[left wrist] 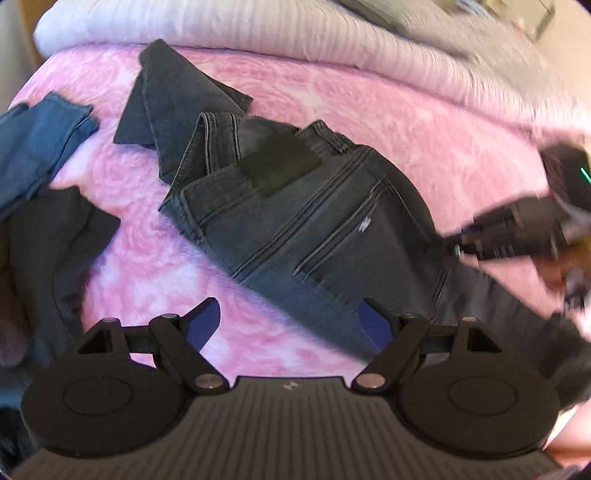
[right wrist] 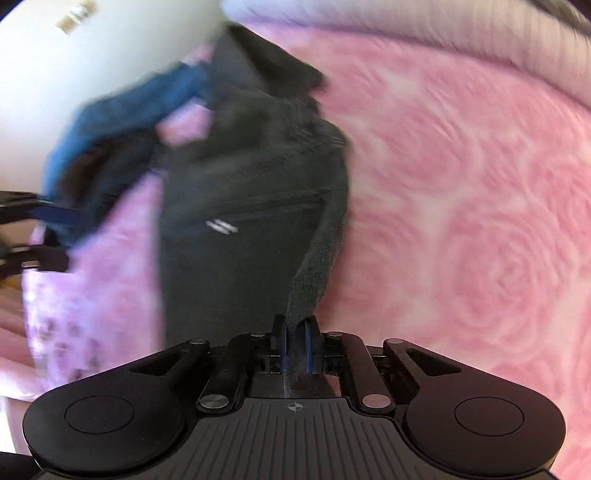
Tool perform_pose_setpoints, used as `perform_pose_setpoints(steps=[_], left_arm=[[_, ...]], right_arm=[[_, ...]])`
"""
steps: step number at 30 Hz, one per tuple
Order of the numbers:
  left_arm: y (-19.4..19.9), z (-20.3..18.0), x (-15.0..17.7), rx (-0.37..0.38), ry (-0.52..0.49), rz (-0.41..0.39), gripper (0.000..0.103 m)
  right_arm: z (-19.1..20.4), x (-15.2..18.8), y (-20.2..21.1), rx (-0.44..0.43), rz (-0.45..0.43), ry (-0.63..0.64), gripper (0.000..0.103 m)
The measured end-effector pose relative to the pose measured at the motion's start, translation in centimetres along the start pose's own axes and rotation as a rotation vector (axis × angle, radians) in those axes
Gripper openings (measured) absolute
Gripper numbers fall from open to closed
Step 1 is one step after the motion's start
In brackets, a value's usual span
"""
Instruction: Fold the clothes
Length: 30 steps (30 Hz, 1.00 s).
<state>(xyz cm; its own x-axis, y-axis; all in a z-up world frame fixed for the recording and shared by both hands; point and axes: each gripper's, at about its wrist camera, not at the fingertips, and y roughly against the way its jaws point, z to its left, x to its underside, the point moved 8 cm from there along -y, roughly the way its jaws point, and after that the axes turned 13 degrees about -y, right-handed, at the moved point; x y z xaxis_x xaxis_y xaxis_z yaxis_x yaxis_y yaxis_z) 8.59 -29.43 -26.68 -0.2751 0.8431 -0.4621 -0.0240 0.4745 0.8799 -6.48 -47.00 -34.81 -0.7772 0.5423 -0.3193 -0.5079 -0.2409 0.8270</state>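
The grey jeans [left wrist: 295, 206] lie rumpled across the middle of the pink rose-patterned bedspread [left wrist: 388, 110], back pockets facing up, with one leg folded back toward the far edge of the bed.

My right gripper [right wrist: 294, 341] is clamped on a narrow fold of the jeans' fabric; its jaws stand nearly together, with only the cloth between the blue pads [right wrist: 308, 343]. The fabric rises from the pinch in a twisted strip to the body of the garment. The right wrist view is motion-blurred.

My left gripper [left wrist: 290, 323] is spread wide and holds nothing. It sits above the bedspread at the near side of the jeans; its right-hand finger [left wrist: 375, 325] is over the garment's edge, but I cannot tell whether it touches.

Count of garments in view: three. One pair of grey jeans, one blue garment [left wrist: 40, 147] and one black garment [left wrist: 55, 236], the latter two piled toward the left edge of the bed. A ribbed pale blanket [left wrist: 258, 26] runs along the far edge.
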Motion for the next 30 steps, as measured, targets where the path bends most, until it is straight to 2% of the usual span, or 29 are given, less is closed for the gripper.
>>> perform_pose_setpoints(steps=[3, 7, 8, 11, 12, 13, 14, 15, 16, 18, 19, 20, 22, 27, 29, 30], left_arm=[[2.2, 0.4, -0.8, 0.034, 0.103, -0.045, 0.08], [4.2, 1.0, 0.1, 0.087, 0.261, -0.071, 0.084], [4.4, 1.1, 0.8, 0.094, 0.288, -0.069, 0.085], [3.6, 2.0, 3.5, 0.031, 0.327, -0.001, 0.084], [3.3, 2.4, 4.5, 0.0, 0.342, 0.026, 0.078], [2.9, 2.8, 5.6, -0.031, 0.357, 0.052, 0.061], [2.7, 3.3, 6.5, -0.056, 0.37, 0.064, 0.052], [2.8, 3.7, 7.0, -0.067, 0.384, 0.06, 0.031], [3.0, 4.2, 7.5, -0.073, 0.397, 0.052, 0.018], [3.3, 5.1, 8.4, -0.086, 0.425, 0.036, 0.015], [3.5, 5.5, 8.8, -0.082, 0.436, 0.021, 0.013], [3.8, 5.8, 9.0, -0.073, 0.447, 0.004, 0.013], [3.9, 6.0, 9.6, -0.062, 0.452, -0.011, 0.012], [3.6, 6.4, 11.3, -0.045, 0.44, -0.032, 0.012], [3.5, 6.7, 11.8, -0.038, 0.426, -0.042, 0.012], [3.4, 6.8, 12.1, -0.035, 0.42, -0.047, 0.012]], right_arm=[[5.9, 1.3, 2.2, -0.083, -0.025, 0.099, 0.007], [14.4, 5.4, 1.9, -0.169, 0.023, 0.324, 0.007], [14.8, 5.9, 1.7, -0.17, 0.034, 0.348, 0.007], [16.1, 7.2, 1.3, -0.172, 0.069, 0.421, 0.008], [16.5, 7.7, 1.1, -0.172, 0.081, 0.445, 0.008], [16.9, 8.1, 1.0, -0.173, 0.092, 0.469, 0.008], [17.3, 8.6, 0.8, -0.173, 0.104, 0.493, 0.009], [17.7, 9.0, 0.7, -0.174, 0.116, 0.517, 0.009], [18.1, 9.5, 0.5, -0.174, 0.127, 0.541, 0.014], [18.9, 10.4, 0.2, -0.175, 0.151, 0.589, 0.032], [19.2, 10.6, 0.2, -0.173, 0.159, 0.611, 0.045], [18.6, 9.4, 0.7, -0.159, 0.146, 0.621, 0.054], [17.0, 5.4, 0.5, -0.126, 0.116, 0.616, 0.06], [13.8, -7.7, -2.8, 0.002, -0.035, 0.565, 0.062], [13.2, -12.4, -5.1, 0.073, -0.064, 0.605, 0.062], [13.2, -13.7, -6.4, 0.089, -0.053, 0.64, 0.062]])
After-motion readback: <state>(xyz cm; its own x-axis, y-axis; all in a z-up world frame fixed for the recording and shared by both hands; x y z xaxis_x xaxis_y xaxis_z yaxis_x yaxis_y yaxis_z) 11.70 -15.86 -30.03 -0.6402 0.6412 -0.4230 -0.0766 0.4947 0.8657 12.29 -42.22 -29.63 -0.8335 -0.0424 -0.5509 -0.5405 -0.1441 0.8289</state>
